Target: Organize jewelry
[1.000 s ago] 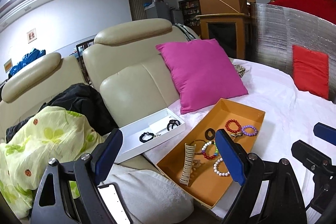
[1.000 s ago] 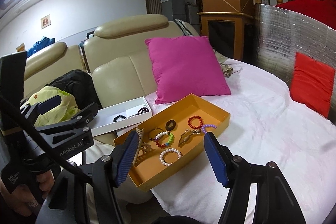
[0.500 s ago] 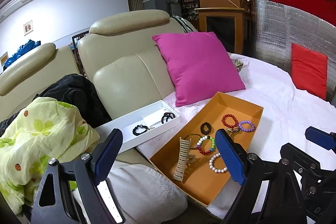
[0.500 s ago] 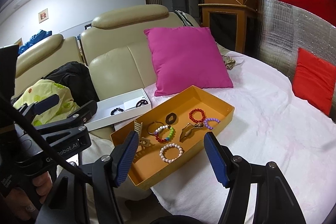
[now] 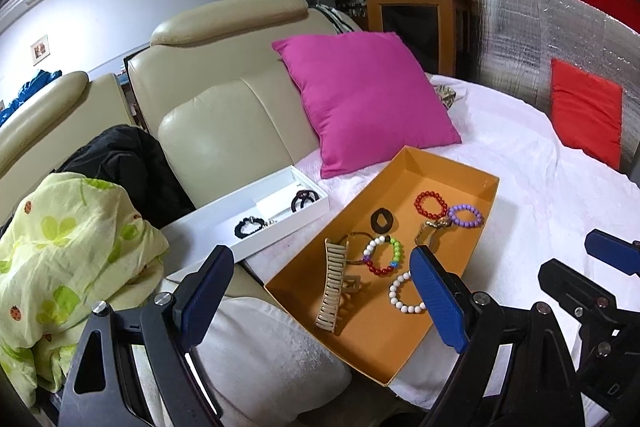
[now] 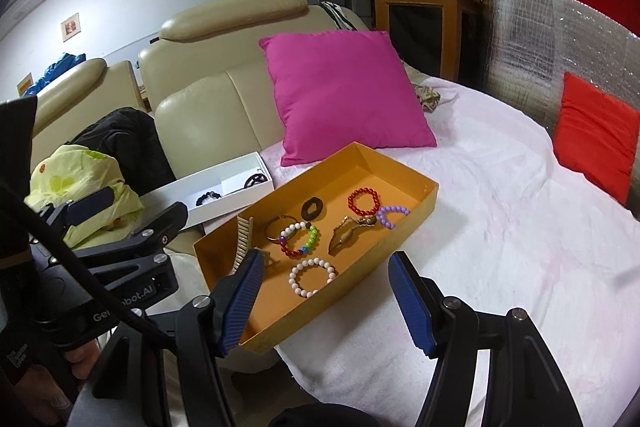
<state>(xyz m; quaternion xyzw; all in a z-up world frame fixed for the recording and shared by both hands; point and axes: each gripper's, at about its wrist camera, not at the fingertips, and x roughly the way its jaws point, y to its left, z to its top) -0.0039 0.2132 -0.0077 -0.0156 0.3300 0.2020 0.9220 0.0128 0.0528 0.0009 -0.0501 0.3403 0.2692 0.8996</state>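
We note an orange tray [image 5: 452,171], a white box [image 5: 224,211], a magenta cushion [image 5: 368,99] and a red cushion [image 5: 586,117].

Surface: I see a white sheet [image 6: 500,227] filling the frame's right half.
On it: orange tray [image 6: 408,231] centre, pink pillow [image 6: 344,91] above, red cushion [image 6: 596,135] far right.

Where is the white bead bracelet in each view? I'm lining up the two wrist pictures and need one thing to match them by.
Left wrist view: the white bead bracelet lies in the orange tray, low and right of centre, partly behind the left claw's right finger.
Right wrist view: the bracelet lies near the tray's near end, just above the right claw.
Shared landmark: the pink cushion behind the tray.
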